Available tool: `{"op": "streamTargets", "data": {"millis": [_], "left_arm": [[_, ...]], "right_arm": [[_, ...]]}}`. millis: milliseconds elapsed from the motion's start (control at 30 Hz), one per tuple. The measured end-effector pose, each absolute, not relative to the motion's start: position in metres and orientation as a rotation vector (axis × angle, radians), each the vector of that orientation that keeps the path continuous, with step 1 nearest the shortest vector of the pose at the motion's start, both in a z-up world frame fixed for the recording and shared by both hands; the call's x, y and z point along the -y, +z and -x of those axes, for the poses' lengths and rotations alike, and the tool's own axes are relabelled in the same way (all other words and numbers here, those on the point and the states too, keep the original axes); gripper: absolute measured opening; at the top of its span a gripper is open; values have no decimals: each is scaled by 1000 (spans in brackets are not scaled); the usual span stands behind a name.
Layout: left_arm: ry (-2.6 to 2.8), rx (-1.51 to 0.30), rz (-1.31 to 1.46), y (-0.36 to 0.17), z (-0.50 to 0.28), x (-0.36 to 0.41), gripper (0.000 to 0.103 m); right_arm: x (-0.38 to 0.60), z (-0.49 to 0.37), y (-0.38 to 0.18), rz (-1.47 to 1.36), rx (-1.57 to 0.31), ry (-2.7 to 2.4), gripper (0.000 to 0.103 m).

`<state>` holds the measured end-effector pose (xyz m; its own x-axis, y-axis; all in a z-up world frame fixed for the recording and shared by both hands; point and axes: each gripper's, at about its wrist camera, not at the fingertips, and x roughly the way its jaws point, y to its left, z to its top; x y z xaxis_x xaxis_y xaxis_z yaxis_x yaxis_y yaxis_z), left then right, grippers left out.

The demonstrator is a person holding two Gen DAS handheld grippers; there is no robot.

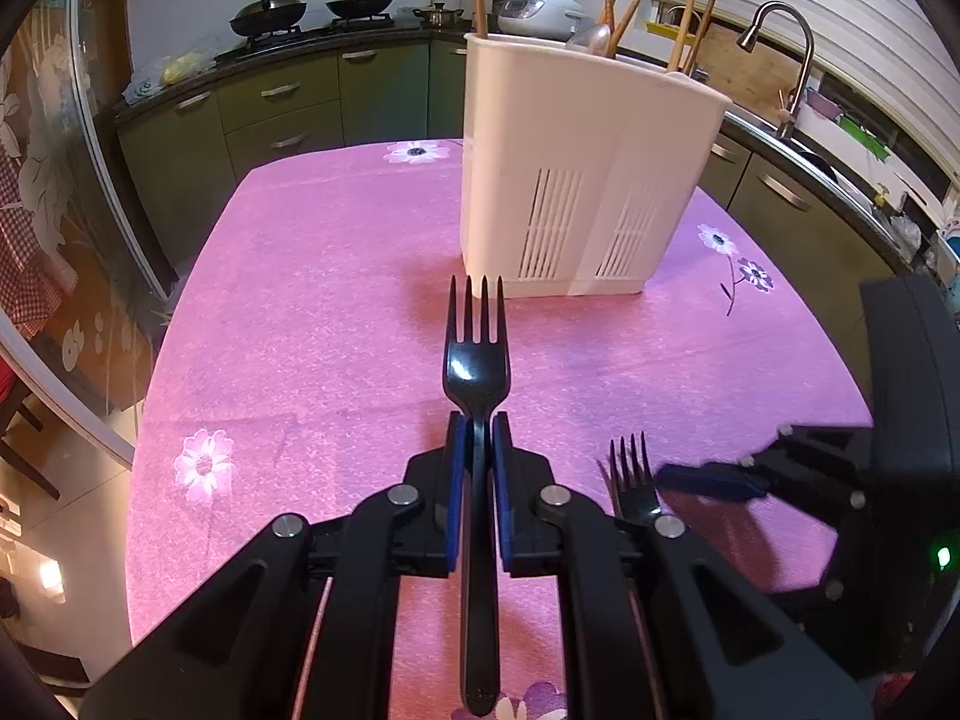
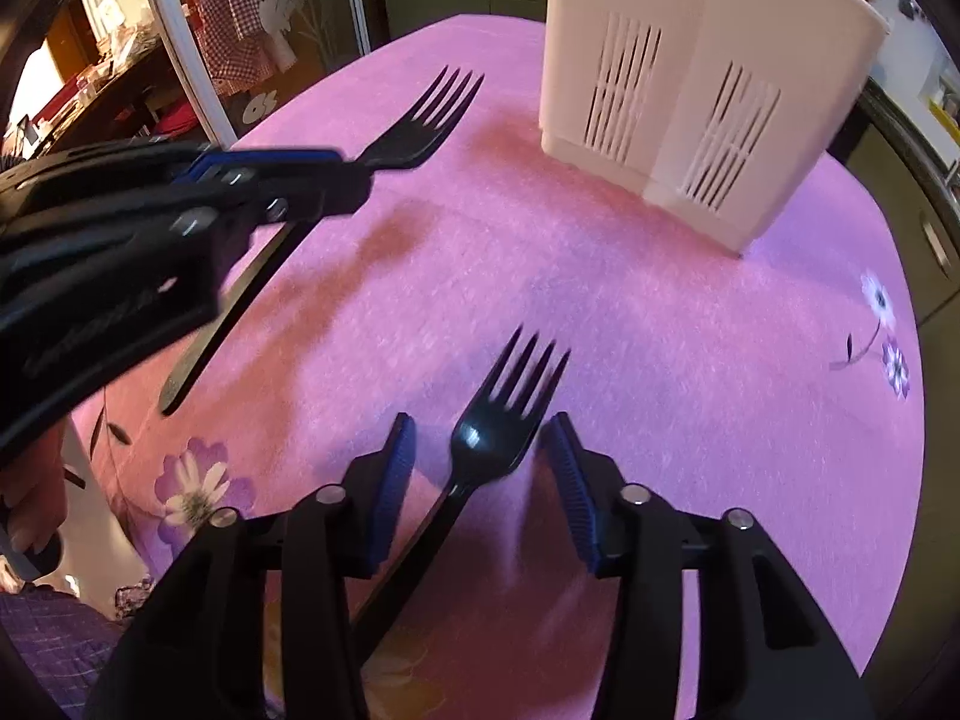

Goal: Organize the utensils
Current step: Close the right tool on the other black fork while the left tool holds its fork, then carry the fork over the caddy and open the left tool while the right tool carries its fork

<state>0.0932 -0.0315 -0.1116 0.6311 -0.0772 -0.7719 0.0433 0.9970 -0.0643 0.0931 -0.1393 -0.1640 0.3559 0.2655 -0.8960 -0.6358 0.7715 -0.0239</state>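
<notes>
Evidently the left claw [image 1: 477, 450] pinches one black fork [image 1: 477, 360] for carrying; the right claw [image 2: 483, 480] (spread) straddles the second fork [image 2: 498, 426], flat on the tabletop [image 2: 660, 360], before gripping it for the white holder [image 2: 690, 90].

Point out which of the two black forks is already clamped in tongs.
The fork in the left tongs, pads pressed on its neck. The other fork lies between the open right tongs, ungripped.

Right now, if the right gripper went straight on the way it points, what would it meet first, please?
Probably the second fork, lying between the open right gripper pads, and the tablecloth under it. Depth is hard to judge here.
</notes>
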Motion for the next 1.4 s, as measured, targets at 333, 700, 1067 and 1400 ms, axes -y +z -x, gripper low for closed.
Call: {"op": "streamTargets", "data": {"millis": [333, 700, 1067, 1400], "left_arm": [[-70, -880, 45, -109, -93, 30, 9], [-84, -875, 39, -106, -92, 32, 9], [-99, -886, 33, -106, -94, 39, 9], [-95, -880, 30, -104, -93, 40, 9]], "right_arm": [[164, -112, -153, 334, -1060, 521, 42], [188, -81, -160, 390, -1071, 461, 45], [203, -72, -160, 386, -1094, 462, 25], [204, -88, -160, 308, -1125, 518, 10]]}}
